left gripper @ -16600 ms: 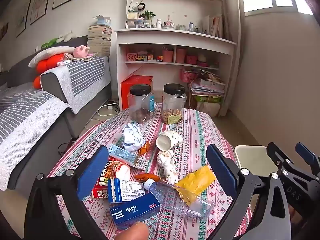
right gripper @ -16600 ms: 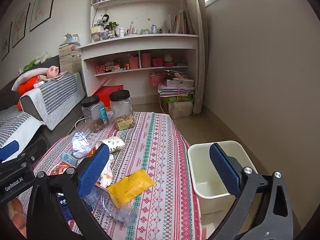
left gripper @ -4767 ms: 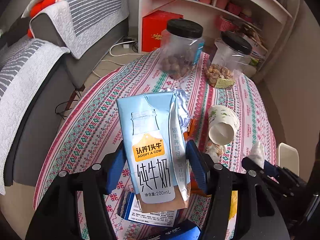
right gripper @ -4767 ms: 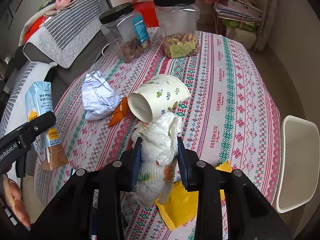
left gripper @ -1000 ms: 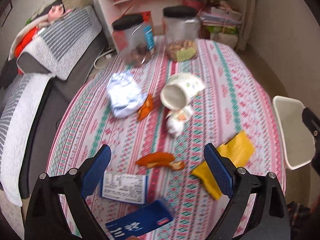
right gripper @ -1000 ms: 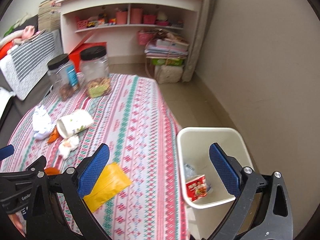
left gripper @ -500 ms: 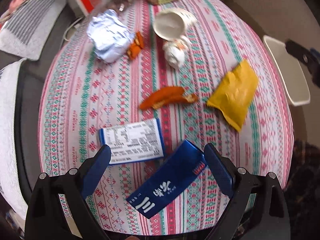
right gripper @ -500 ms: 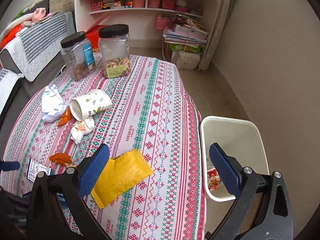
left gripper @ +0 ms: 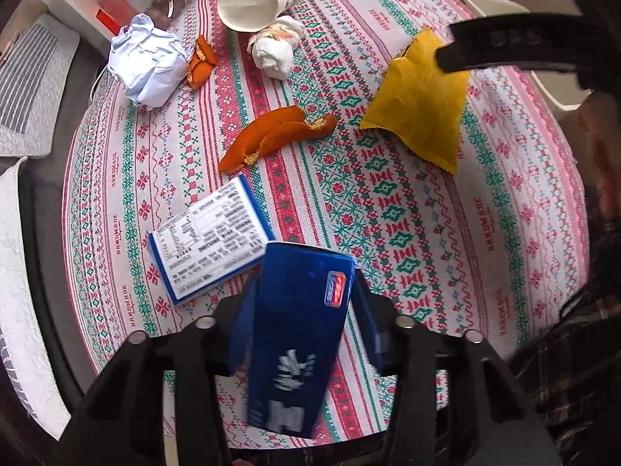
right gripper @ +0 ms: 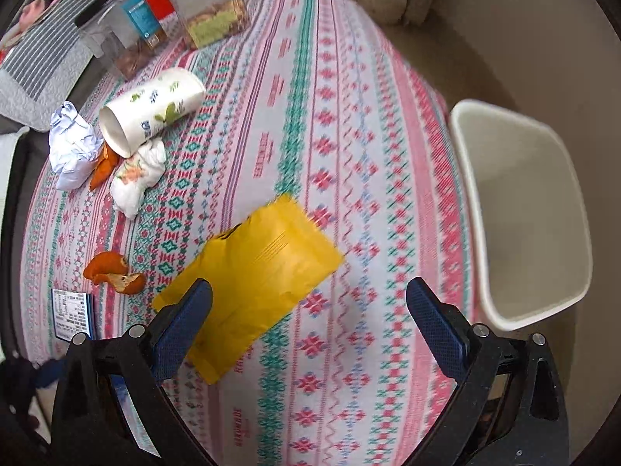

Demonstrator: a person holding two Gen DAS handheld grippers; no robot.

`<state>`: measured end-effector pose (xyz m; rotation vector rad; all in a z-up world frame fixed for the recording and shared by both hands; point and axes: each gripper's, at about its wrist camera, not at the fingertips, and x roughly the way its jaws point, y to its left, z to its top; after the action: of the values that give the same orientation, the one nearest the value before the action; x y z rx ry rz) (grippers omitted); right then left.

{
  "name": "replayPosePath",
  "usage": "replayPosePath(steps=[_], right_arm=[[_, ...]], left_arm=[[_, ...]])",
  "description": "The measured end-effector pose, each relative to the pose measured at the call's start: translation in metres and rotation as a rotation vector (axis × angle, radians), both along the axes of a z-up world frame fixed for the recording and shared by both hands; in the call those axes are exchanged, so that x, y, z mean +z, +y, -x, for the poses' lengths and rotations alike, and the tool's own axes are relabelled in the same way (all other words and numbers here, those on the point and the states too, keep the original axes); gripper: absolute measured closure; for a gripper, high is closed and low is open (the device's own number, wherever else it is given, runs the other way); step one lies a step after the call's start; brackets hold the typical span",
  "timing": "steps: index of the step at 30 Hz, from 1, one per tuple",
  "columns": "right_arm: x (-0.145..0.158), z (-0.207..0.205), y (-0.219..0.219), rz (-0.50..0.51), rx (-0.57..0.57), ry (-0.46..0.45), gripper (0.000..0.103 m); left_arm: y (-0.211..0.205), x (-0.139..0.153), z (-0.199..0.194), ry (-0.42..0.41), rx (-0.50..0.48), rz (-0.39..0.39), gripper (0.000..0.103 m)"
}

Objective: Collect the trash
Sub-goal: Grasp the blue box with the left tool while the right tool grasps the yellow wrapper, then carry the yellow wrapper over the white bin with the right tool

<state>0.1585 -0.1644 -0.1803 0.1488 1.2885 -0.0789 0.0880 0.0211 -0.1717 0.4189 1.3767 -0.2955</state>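
The left gripper (left gripper: 300, 310) points down at the patterned tablecloth (left gripper: 407, 209), its jaws closing with the dark blue carton (left gripper: 295, 334) between them, pads against its sides (the carton's lower end is blurred). Beside it lies a white carton with a printed label (left gripper: 207, 239). The right gripper (right gripper: 308, 312) stands wide open and empty over the yellow pouch (right gripper: 252, 287). The white bin (right gripper: 524, 209) sits beside the table.

The tablecloth (right gripper: 310, 124) was white with pink, red and green stitched bands. On it lay a plain yellow pouch (right gripper: 256, 287), orange peel (left gripper: 271, 136), a deep blue carton (left gripper: 299, 334) — beside the peel — and a white cup (right gripper: 155, 108) with green leaves.
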Motion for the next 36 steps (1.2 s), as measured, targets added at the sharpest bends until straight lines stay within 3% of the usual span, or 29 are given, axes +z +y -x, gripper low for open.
replayPosePath(steps=[8, 12, 14, 15, 16, 18, 22, 28, 36], right_arm=[[-0.022, -0.015, 0.027, -0.035, -0.048, 0.013, 0.007], [-0.030, -0.023, 0.051, -0.036, -0.018, 0.009, 0.013], [-0.029, -0.024, 0.065, -0.011, 0.024, -0.021, 0.024], [-0.027, -0.024, 0.070, 0.002, 0.046, -0.035, 0.036], [-0.024, -0.025, 0.075, -0.022, 0.080, -0.051, 0.055], [-0.021, -0.027, 0.079, -0.067, 0.108, -0.050, 0.071], [-0.008, -0.029, 0.085, -0.061, 0.155, -0.085, 0.084], [0.033, -0.016, 0.090, -0.078, 0.224, -0.209, 0.087], [0.073, 0.004, 0.059, -0.065, 0.249, -0.334, 0.087]], left_arm=[[0.034, 0.057, -0.013, -0.156, 0.148, 0.150, 0.062], [0.047, 0.072, -0.023, -0.216, 0.227, 0.185, 0.062], [0.058, 0.074, -0.030, -0.235, 0.263, 0.191, 0.062], [0.062, 0.075, -0.033, -0.241, 0.283, 0.200, 0.062], [0.068, 0.076, -0.036, -0.248, 0.306, 0.209, 0.062], [0.076, 0.077, -0.039, -0.258, 0.338, 0.216, 0.062], [0.088, 0.075, -0.045, -0.269, 0.392, 0.237, 0.062], [0.089, 0.077, -0.047, -0.293, 0.415, 0.264, 0.062], [0.083, 0.087, -0.047, -0.349, 0.438, 0.288, 0.062]])
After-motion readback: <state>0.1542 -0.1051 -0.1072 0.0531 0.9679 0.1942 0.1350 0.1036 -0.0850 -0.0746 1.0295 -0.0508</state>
